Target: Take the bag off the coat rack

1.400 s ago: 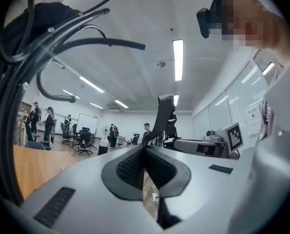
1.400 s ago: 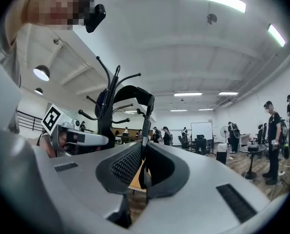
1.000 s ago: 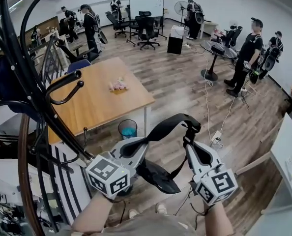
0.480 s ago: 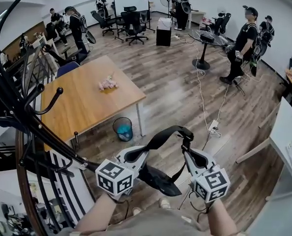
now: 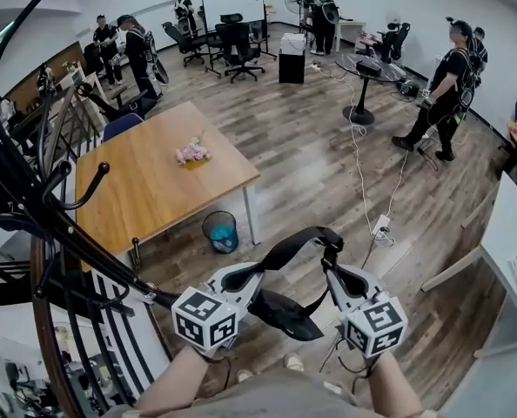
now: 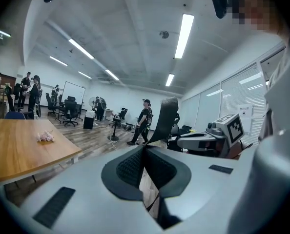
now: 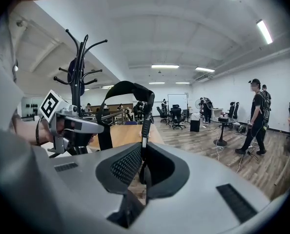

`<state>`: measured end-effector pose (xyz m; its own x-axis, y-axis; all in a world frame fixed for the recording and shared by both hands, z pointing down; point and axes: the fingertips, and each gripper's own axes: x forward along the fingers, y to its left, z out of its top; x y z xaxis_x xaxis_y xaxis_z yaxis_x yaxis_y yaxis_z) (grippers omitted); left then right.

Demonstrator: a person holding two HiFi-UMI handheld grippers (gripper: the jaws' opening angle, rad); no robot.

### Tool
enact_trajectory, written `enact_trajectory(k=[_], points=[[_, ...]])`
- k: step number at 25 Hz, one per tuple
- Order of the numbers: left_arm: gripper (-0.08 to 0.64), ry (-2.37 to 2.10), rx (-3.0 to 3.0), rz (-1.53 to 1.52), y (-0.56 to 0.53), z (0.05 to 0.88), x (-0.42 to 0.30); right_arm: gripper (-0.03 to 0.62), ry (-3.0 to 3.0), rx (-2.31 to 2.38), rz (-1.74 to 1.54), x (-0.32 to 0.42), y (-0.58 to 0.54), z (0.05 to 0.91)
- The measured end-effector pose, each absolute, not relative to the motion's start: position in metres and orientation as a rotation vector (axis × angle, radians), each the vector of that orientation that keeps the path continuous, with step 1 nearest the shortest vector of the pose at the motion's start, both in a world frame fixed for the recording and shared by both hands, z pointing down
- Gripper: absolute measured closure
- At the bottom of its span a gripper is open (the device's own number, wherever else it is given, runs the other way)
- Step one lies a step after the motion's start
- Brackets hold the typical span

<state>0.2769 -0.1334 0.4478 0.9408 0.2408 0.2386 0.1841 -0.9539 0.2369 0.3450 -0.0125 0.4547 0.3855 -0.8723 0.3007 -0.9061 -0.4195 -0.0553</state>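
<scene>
At your far left stands the black coat rack [image 5: 45,220], its curved hooks bare on the side you can see, and none of them touches the bag. Beyond it is the wooden table [image 5: 145,190], with a small pink thing lying on it and a blue waste bin [image 5: 219,231] beside its near leg. Your left gripper [image 5: 257,274] has its jaws pressed together on the flat black strap [image 6: 164,116], which rises out of the pads. The black bag [image 5: 285,313] hangs low between your two grippers, over the floor and just in front of you, with its strap arching up from one gripper to the other. Your right gripper [image 5: 332,270] pinches the other end of that strap, nearly shut on the narrow webbing that runs up to a buckle. As I judge it, the lifting-off step is done and you are in the carrying-away part. The next move calls for two firm pinches, since thin webbing can slide through the pads. Steer to the right so that the dangling body stays clear of the rack's lower arms.
</scene>
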Motion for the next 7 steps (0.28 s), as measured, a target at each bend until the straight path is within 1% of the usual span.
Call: enact_trajectory(k=[7], points=[[0.543, 0.307, 2.893, 0.38, -0.1329, 0.4423, 0.2828, 0.541, -1.641, 2.502, 0.406, 0.3531, -0.014, 0.4495]])
